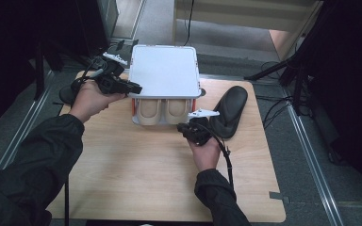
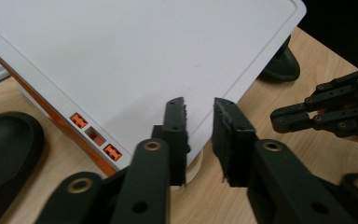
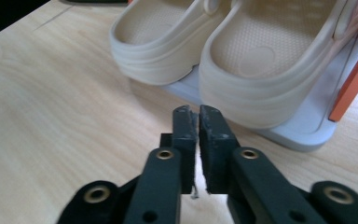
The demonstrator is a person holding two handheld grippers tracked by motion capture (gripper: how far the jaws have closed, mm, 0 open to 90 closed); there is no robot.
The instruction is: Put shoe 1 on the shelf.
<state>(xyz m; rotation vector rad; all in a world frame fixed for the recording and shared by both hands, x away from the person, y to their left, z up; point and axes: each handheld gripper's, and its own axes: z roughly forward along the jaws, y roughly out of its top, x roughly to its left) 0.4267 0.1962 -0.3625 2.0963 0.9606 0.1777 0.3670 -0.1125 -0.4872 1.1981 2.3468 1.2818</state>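
High view puts the white box [image 1: 165, 70] at upper centre of the table [image 1: 136, 174], its lid on top and an open front facing the person, where two beige clogs [image 1: 162, 110] sit side by side, heels outward. A black insole [image 1: 230, 110] lies right of the box, long axis running up-right; another dark sole [image 1: 67, 94] sits at the left edge behind the left hand.

The left gripper [image 1: 131, 87] is at the lid's near-left corner; in the left gripper view its jaws stand apart with that corner [image 2: 193, 149] just ahead and slightly left of the gap, not yet clasped. It is the nearer one to the lid.

The right gripper [image 1: 192, 126] rests just below the clogs; in the right gripper view its jaws are nearly together on nothing, the right-hand clog [image 3: 265, 79] directly ahead, its length running away from them.

No brand or writing is readable; the orange marks on the lid's side look like latches, though that is uncertain.
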